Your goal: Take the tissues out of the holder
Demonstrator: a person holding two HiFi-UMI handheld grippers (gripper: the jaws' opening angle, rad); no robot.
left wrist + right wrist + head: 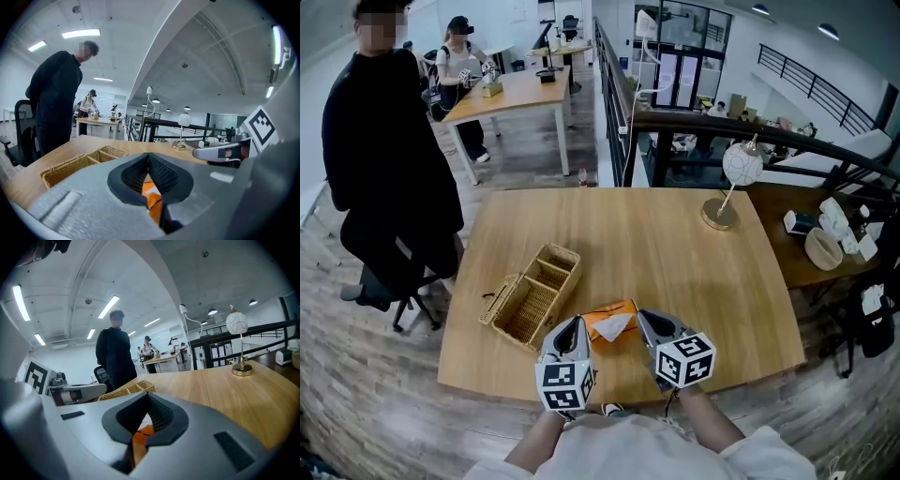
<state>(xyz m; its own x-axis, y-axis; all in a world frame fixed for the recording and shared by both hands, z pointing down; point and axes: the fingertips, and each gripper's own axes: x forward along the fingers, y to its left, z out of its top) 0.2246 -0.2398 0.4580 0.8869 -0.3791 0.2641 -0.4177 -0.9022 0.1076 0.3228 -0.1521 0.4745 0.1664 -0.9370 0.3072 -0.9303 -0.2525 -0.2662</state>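
Tissue holder (602, 313) pinched by left claw (578, 322); right claw (641, 316) clamps tissue (614, 327); both point slightly down.

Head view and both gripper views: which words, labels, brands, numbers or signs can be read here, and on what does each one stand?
No text can be read in any view.
Orange tissue pack: any print is too small to make out.
Marker cubes: only black-and-white square patterns, no letters or digits.
Things on the far tables: too small and blurred to read.
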